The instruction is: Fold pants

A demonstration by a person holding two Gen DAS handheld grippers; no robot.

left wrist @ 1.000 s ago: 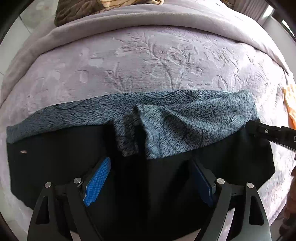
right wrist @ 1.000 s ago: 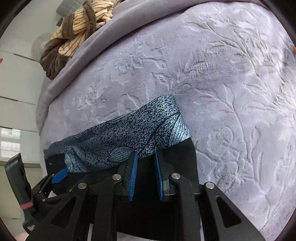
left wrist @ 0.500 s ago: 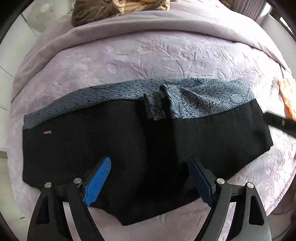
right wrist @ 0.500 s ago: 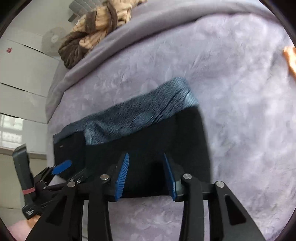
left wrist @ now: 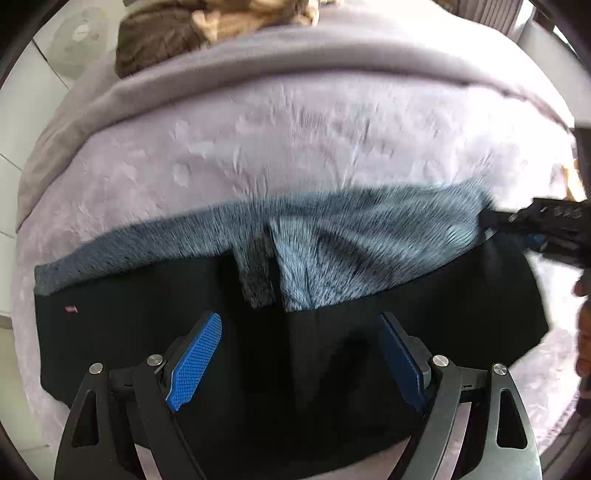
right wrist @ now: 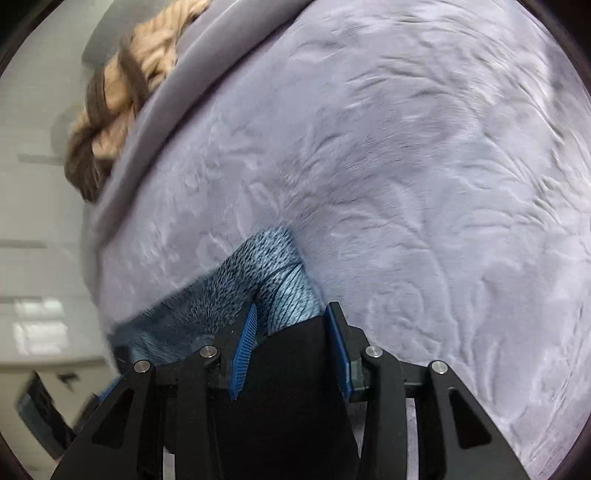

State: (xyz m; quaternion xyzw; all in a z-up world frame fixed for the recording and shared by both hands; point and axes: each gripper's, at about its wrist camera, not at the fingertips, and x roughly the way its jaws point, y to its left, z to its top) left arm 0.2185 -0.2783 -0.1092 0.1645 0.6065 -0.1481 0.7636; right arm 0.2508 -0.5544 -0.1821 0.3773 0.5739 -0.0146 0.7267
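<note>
The pants (left wrist: 155, 332) lie folded across the lilac bedspread, black with a blue-grey patterned band (left wrist: 351, 243) along the far edge. My left gripper (left wrist: 301, 354) is open above the black middle part, its blue pads wide apart. My right gripper (right wrist: 291, 347) is open low over the pants' right end (right wrist: 273, 280), with black cloth between its pads. The right gripper also shows at the right edge of the left wrist view (left wrist: 546, 225), at the band's right corner.
The embossed lilac bedspread (right wrist: 424, 184) stretches far and right of the pants. A brown and tan bundle of cloth (left wrist: 207, 33) lies at the bed's far edge. White wall panels (right wrist: 33, 206) are to the left.
Both grippers pulled back from the pants half a second ago, then came close again. The right gripper has opened from nearly shut and now sits at the band's right corner.
</note>
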